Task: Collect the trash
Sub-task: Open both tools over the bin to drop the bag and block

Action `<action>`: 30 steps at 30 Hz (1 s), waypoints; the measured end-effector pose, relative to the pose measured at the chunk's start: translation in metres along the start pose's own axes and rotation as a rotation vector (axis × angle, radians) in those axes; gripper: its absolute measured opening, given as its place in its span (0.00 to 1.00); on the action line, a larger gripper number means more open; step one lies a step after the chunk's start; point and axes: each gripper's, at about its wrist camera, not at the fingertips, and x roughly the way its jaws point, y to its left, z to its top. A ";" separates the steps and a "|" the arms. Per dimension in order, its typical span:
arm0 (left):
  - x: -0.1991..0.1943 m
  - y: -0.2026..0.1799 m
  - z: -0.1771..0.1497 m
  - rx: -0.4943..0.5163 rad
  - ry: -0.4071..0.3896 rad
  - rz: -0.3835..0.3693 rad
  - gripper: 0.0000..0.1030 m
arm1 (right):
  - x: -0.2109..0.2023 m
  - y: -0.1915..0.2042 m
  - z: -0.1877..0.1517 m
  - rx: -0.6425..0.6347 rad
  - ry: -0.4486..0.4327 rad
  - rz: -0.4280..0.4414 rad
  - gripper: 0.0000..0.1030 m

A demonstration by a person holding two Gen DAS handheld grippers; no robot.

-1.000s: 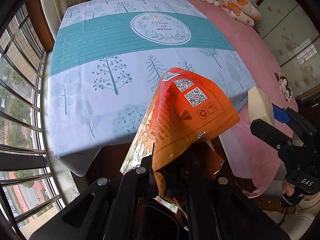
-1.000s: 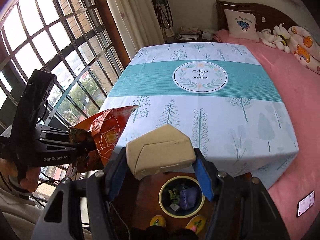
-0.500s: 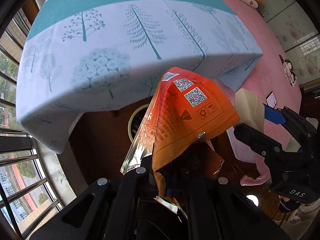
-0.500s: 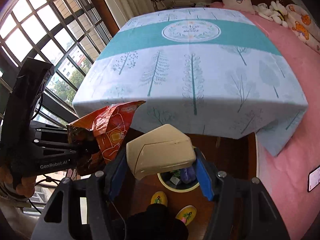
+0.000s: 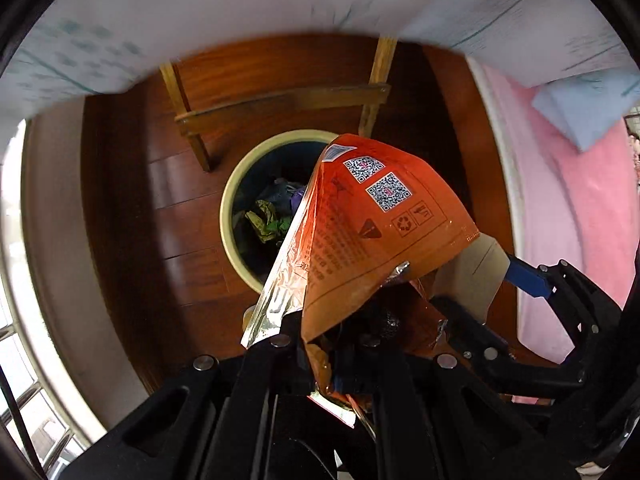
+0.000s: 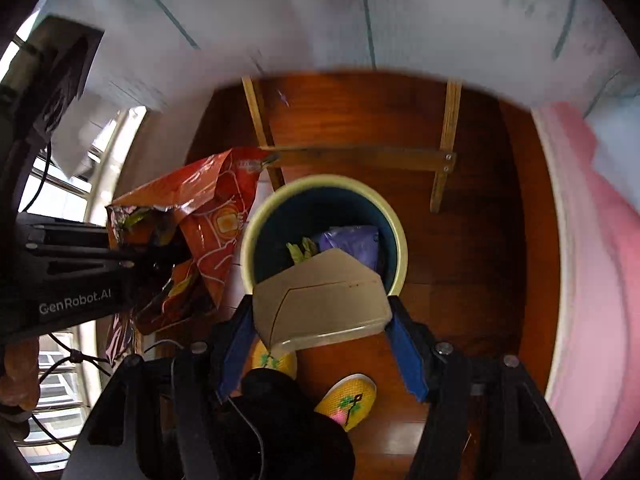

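Note:
My left gripper (image 5: 340, 344) is shut on an orange foil snack bag (image 5: 360, 232), held above the near rim of a round bin (image 5: 228, 216) with a pale rim and dark inside. The bag also shows in the right wrist view (image 6: 200, 224), left of the bin (image 6: 396, 236). My right gripper (image 6: 320, 312) is shut on a beige folded carton (image 6: 320, 300), held over the bin's near edge. The carton shows in the left wrist view (image 5: 472, 276) beside the bag. The bin holds green and purple trash (image 6: 352, 240).
The bin stands on a dark wooden floor (image 6: 472, 280) under a table with a tree-print cloth (image 6: 320, 12) and wooden leg braces (image 6: 360, 156). A pink bedspread (image 6: 592, 260) hangs at the right. Yellow slippers (image 6: 348, 396) are below. Windows (image 5: 16, 360) are at the left.
Both grippers have tipped down from facing the tabletop to facing the floor and the bin, and moved nearer to it. The bag and the carton stay gripped.

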 end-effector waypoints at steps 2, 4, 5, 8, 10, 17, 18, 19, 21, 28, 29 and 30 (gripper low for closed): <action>0.028 0.003 0.007 0.003 0.013 0.004 0.03 | 0.027 -0.006 -0.002 -0.004 0.011 -0.006 0.62; 0.051 0.005 0.014 0.011 0.021 0.009 0.03 | 0.049 -0.012 -0.002 -0.005 0.017 -0.008 0.62; 0.062 0.007 0.017 0.016 0.026 0.011 0.03 | 0.058 -0.014 -0.003 -0.008 0.017 -0.013 0.62; 0.084 0.017 0.028 0.029 0.041 0.017 0.08 | 0.078 -0.022 -0.001 -0.008 0.016 -0.026 0.62; 0.094 0.019 0.035 0.037 0.046 0.019 0.14 | 0.088 -0.025 0.001 -0.005 0.019 -0.028 0.62; 0.104 0.029 0.041 0.074 0.025 0.033 0.70 | 0.105 -0.028 0.007 -0.022 0.025 -0.042 0.66; 0.104 0.030 0.042 0.073 0.029 0.033 0.70 | 0.105 -0.028 0.007 -0.024 0.022 -0.041 0.69; 0.105 0.032 0.044 0.071 0.032 0.037 0.70 | 0.104 -0.028 0.007 -0.026 0.017 -0.041 0.70; 0.105 0.035 0.045 0.066 0.031 0.053 0.78 | 0.102 -0.028 0.007 -0.029 0.009 -0.049 0.70; 0.091 0.039 0.038 0.060 -0.008 0.078 0.83 | 0.090 -0.027 0.008 0.006 -0.009 -0.068 0.70; 0.087 0.040 0.036 0.056 -0.015 0.080 0.83 | 0.087 -0.027 0.009 0.010 -0.014 -0.069 0.70; 0.083 0.040 0.035 0.051 -0.023 0.080 0.83 | 0.084 -0.026 0.009 0.013 -0.018 -0.072 0.70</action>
